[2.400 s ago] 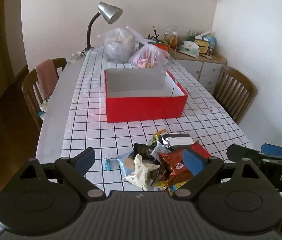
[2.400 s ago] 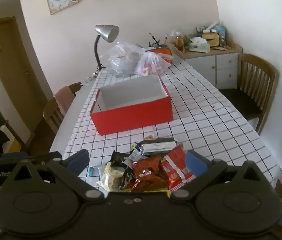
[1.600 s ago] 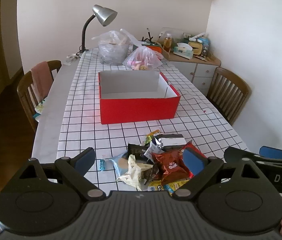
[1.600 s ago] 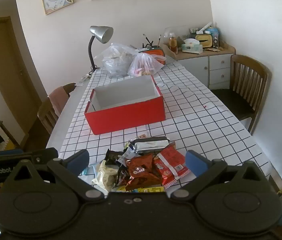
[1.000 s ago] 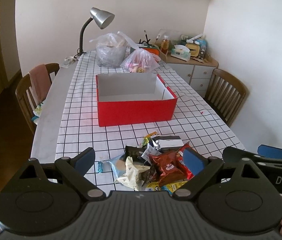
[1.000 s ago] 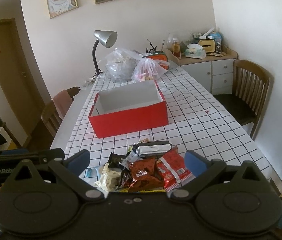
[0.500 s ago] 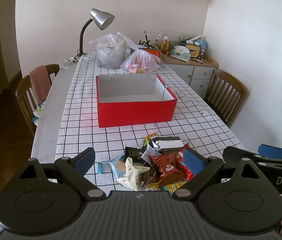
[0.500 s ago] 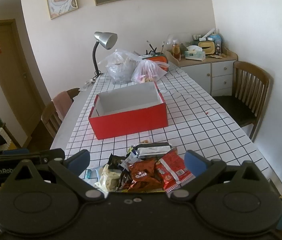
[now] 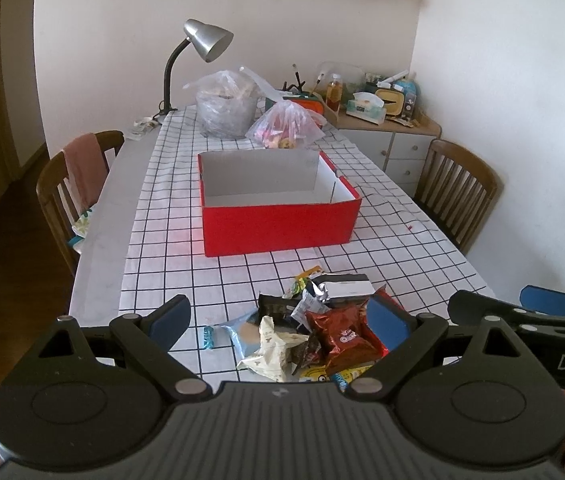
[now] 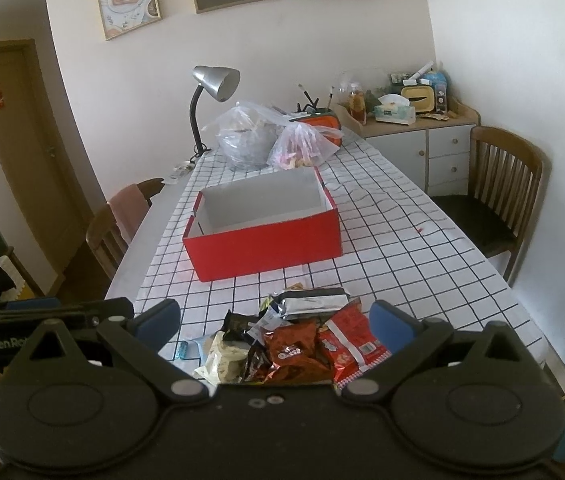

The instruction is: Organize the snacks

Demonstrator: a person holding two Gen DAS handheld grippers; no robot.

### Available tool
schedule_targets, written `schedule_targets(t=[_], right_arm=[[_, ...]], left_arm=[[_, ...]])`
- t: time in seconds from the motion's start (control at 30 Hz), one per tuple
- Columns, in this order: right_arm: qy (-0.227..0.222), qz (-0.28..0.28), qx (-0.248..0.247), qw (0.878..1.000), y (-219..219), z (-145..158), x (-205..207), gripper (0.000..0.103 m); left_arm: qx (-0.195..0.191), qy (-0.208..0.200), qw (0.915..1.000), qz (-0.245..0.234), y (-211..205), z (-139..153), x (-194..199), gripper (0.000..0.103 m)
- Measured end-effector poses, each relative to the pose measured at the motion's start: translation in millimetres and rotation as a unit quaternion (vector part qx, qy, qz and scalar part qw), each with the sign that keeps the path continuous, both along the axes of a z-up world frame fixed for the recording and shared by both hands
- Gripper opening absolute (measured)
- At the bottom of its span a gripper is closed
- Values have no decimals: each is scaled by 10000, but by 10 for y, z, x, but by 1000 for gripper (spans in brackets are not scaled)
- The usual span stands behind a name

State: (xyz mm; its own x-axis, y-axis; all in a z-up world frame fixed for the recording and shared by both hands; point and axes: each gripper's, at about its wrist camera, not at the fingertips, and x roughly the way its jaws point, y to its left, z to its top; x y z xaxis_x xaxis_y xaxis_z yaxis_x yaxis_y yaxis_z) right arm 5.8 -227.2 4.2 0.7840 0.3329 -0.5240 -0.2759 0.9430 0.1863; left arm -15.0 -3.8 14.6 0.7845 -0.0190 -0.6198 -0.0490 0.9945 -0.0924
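A pile of snack packets lies at the near end of the checked tablecloth, and shows in the right wrist view too. It holds a dark red packet, a silver one and a cream one. A small blue candy lies left of the pile. An empty red box stands beyond, also in the right wrist view. My left gripper is open above the pile's near side. My right gripper is open there too.
Two plastic bags and a grey desk lamp stand at the table's far end. Wooden chairs stand at the left and right. A cluttered cabinet stands in the far right corner.
Both grippers have drawn back and risen a little, so the pile and box look slightly farther. Nothing on the table has moved.
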Motion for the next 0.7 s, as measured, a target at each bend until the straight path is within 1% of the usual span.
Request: schedule_targets(t=[0.27, 0.57, 0.7], right_arm=[[-59, -9, -11, 10000, 41, 7, -19, 101], [-102, 3, -43, 9999, 20, -31, 5, 101], [-257, -58, -137, 9996, 22, -47, 69, 101]], left_arm=[[-16, -51, 10000, -36, 4, -25, -6, 95], [-46, -9, 10000, -55, -9, -97, 73, 95], [-71, -24, 10000, -23, 0, -138, 139, 96]])
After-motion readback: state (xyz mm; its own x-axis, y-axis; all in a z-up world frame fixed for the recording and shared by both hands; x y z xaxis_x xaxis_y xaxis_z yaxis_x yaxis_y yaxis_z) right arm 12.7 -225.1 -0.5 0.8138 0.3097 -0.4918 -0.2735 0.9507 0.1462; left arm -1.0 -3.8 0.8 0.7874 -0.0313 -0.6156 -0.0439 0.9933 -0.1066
